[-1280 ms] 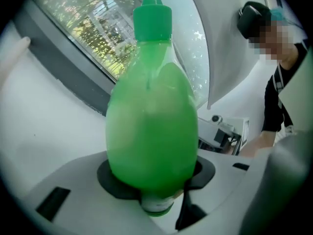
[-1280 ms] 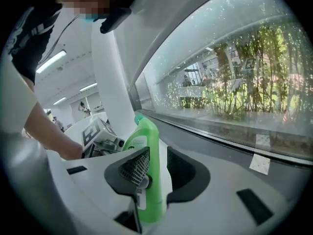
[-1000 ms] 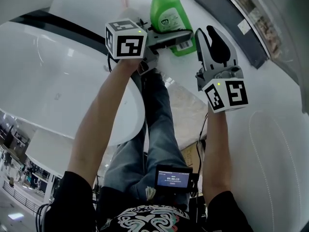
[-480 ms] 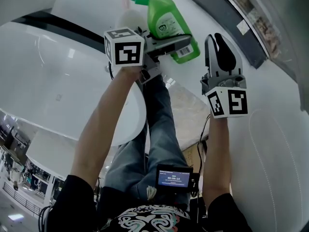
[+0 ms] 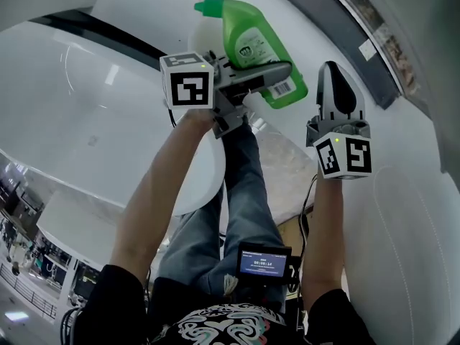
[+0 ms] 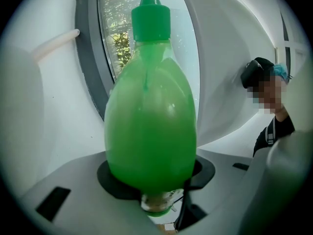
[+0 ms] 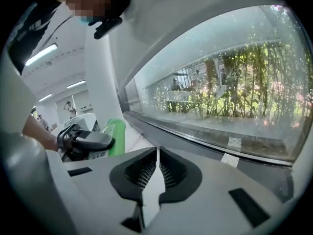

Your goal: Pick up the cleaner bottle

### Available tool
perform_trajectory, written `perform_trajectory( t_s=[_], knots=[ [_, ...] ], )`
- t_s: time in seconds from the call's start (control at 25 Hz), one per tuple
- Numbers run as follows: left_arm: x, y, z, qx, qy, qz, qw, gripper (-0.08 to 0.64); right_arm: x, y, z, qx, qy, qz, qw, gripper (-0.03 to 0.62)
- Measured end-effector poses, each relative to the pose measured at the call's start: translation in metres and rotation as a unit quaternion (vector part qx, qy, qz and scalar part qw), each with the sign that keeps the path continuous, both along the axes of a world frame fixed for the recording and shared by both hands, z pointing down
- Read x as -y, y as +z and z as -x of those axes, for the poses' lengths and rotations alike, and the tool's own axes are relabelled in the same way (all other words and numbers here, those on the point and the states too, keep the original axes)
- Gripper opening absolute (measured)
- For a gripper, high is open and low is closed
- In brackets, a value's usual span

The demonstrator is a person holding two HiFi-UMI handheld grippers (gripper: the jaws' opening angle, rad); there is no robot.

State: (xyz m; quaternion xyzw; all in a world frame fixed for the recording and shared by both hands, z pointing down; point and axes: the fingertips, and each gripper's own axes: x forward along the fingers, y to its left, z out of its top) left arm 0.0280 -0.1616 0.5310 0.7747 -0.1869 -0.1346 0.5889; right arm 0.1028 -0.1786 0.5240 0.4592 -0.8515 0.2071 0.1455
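Note:
The green cleaner bottle (image 5: 251,38) with a green cap hangs off the surface, its cap pointing to the upper left in the head view. My left gripper (image 5: 264,76) is shut on its lower body, just above the barcode label. In the left gripper view the bottle (image 6: 150,126) fills the space between the pads and stands cap up. My right gripper (image 5: 338,85) is off to the right of the bottle, apart from it. Its jaws are closing, the ribbed pads (image 7: 146,169) almost meeting with nothing between them. The right gripper view shows the bottle (image 7: 115,136) at its left, held by the left gripper (image 7: 90,141).
White curved surfaces (image 5: 93,121) lie left and right, with the person's legs in jeans (image 5: 237,192) between them. A dark window ledge (image 5: 359,42) runs along the far right. A small screen (image 5: 263,261) sits at the person's waist. Another person (image 6: 274,106) stands at the right.
The left gripper has risen with the bottle, which shifted slightly right in the head view. The right gripper's jaws have gone from apart to nearly together and it has drifted right.

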Motion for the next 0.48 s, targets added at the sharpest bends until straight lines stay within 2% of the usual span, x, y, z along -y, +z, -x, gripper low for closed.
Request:
perform_trajectory(
  t_s=[0.12,0.48],
  knots=[
    [-0.009,-0.009,0.010,0.000,-0.009,0.004,0.9999,0.201,-0.004,-0.008,-0.001,0.004,0.010,0.002,1.000,0.040],
    [-0.027,-0.020,0.031,0.001,-0.022,0.019,0.9996,0.201,-0.022,-0.017,0.016,-0.038,-0.003,0.007,0.999,0.040]
  ],
)
